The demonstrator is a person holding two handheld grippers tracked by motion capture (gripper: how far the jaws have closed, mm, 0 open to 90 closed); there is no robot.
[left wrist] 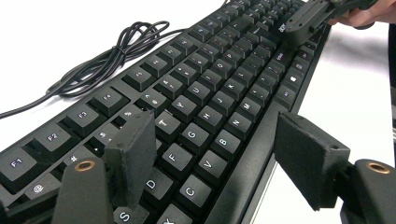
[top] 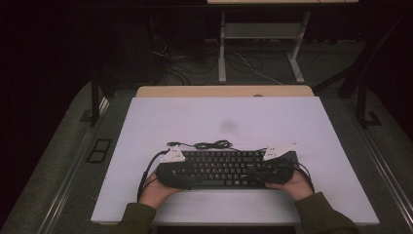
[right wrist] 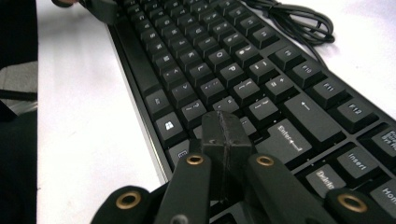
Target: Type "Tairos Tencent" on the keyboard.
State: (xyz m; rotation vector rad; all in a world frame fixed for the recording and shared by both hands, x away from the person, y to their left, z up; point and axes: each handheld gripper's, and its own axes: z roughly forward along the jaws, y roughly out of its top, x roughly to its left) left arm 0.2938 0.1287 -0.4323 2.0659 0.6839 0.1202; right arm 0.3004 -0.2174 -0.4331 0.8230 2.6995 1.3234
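A black keyboard [top: 224, 168] lies near the front edge of the white table [top: 224, 117], its coiled black cable [top: 209, 145] just behind it. My left gripper [top: 187, 175] is at the keyboard's left end and points along it. It is open [left wrist: 219, 156]: one pad [left wrist: 130, 154] hangs over the letter keys and the other [left wrist: 308, 158] stands off the keyboard's [left wrist: 205, 93] near edge. My right gripper [top: 265, 171] is at the right end. Its jaws are shut together [right wrist: 226, 135], empty, low over the keys [right wrist: 233, 70] beside Enter; contact with them is unclear.
White tabletop stretches behind and to both sides of the keyboard. A wooden strip [top: 224, 91] borders the table's far edge. Beyond it stand a desk's metal legs [top: 222, 48] with loose cables on the dark floor. The person's sleeves [top: 326, 214] rest at the near edge.
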